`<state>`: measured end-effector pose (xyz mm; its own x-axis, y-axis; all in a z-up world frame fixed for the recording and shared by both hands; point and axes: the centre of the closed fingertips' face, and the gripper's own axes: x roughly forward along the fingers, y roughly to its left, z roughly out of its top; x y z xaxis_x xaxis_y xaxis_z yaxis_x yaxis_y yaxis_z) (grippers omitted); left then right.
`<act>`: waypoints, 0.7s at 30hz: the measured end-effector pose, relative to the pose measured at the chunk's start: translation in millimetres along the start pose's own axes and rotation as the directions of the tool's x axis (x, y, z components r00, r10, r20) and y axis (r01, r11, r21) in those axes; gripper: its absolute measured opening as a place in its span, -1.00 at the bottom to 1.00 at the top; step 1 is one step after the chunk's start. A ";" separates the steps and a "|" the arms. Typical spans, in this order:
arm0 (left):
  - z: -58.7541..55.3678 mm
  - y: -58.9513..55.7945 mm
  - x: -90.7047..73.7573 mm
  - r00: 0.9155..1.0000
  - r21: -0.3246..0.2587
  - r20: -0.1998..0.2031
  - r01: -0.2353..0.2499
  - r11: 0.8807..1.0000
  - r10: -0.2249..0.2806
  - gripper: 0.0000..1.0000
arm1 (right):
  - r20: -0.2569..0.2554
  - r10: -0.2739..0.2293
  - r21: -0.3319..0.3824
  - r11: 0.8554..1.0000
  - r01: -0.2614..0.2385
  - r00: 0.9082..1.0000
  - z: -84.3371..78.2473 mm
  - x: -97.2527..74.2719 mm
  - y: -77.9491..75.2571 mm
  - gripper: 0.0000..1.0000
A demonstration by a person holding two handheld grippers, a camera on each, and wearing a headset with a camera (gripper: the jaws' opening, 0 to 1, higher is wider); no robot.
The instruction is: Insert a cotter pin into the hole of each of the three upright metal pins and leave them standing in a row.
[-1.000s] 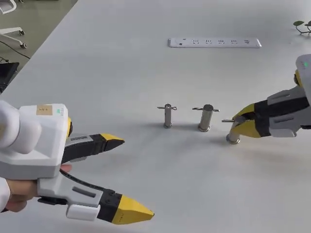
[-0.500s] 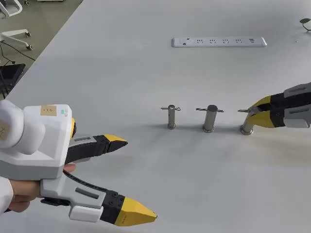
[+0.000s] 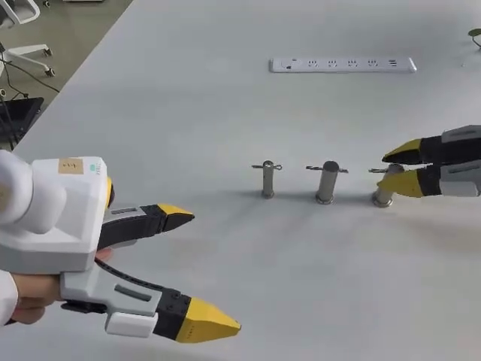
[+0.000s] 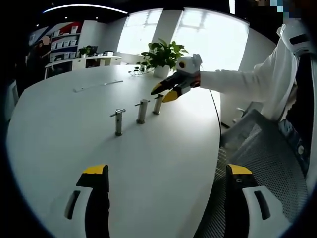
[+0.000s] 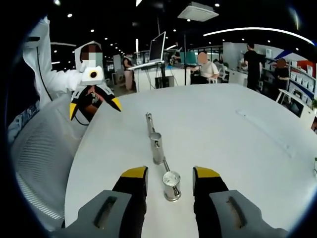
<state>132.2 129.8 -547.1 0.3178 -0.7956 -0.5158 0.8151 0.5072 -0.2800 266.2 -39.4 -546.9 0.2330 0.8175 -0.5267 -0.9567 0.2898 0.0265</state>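
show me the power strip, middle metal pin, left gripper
power strip [image 3: 342, 65]: head view, middle of its top face
middle metal pin [image 3: 325, 184]: head view, on its shaft
left gripper [image 3: 214, 272]: head view, between its fingertips

Left gripper [image 3: 214, 272]: white plastic housing, black jaws, yellow tips; tan sticker and small green spot on top.
Right gripper [image 3: 385, 170]: pale grey body, black jaws, yellow tips.
Three upright cylindrical metal pins [image 3: 325, 183]: plain silver-grey, no pattern.
Thin wire cotter pins [image 3: 267, 166]: silver-grey.
Broad smooth worktop [image 3: 188, 113]: even pale grey, unpatterned.
Long plastic power strip [image 3: 342, 65]: white, dark socket holes in a row.
Leafy potted plant [image 4: 161, 52]: green leaves, white pot.
Person's sleeve [image 4: 237, 79]: white.
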 end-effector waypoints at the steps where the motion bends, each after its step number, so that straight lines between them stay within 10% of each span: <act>1: 1.2 0.7 -0.2 1.000 0.005 0.004 -0.005 1.000 0.005 0.96 | 0.004 -0.003 -0.004 1.000 0.003 1.000 2.2 -1.0 1.8 -0.34; 11: 22.0 7.9 -2.9 0.991 -0.016 0.112 -0.069 0.998 0.070 0.98 | 0.082 -0.120 0.072 0.991 0.114 0.989 20.3 -27.1 25.4 0.41; 21: 29.1 11.7 -6.5 0.980 -0.035 0.164 -0.108 0.994 0.112 0.98 | 0.046 -0.218 0.206 0.957 0.205 0.975 -10.2 -56.1 52.2 0.88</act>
<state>153.7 131.3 -523.5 0.4822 -0.7771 -0.4045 0.7587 0.6013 -0.2507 201.4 -75.1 -524.7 0.4441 0.7567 -0.4799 -0.8319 0.5471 0.0927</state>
